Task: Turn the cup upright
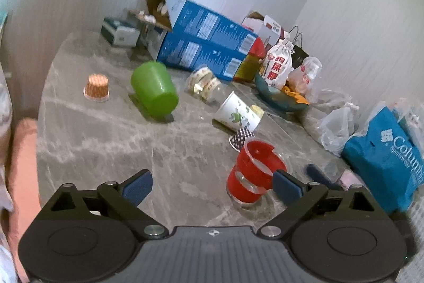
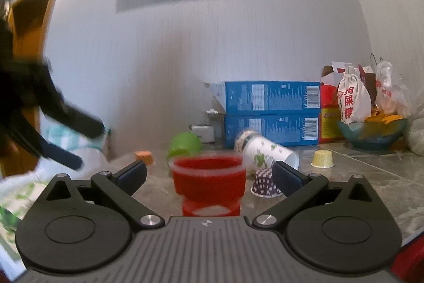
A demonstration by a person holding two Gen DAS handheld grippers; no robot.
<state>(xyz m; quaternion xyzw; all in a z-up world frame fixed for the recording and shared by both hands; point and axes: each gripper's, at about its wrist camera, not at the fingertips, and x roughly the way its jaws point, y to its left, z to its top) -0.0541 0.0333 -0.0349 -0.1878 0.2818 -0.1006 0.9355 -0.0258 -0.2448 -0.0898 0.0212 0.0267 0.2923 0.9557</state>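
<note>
A red cup [image 1: 253, 171] with clear bands stands upright on the grey marble table [image 1: 106, 139], mouth up. In the right wrist view the red cup [image 2: 209, 181] stands between the spread fingers of my right gripper [image 2: 209, 177], not touched. My left gripper [image 1: 212, 184] is open and empty; its right finger pad [image 1: 287, 186] is just right of the cup. A green cup [image 1: 155, 89] lies tipped on its side further back. A white printed paper cup [image 1: 238, 112] lies on its side. The left gripper [image 2: 63, 150] shows blurred at the left of the right wrist view.
An orange paper liner [image 1: 96, 86] stands upside down at left. A dotted liner [image 1: 241, 137] and a yellow one [image 2: 322, 159] sit near the paper cup. Blue boxes [image 1: 206, 44], a snack bowl [image 1: 278, 94], plastic bags [image 1: 336, 123] and a blue Columbia bag [image 1: 384, 161] crowd the back and right.
</note>
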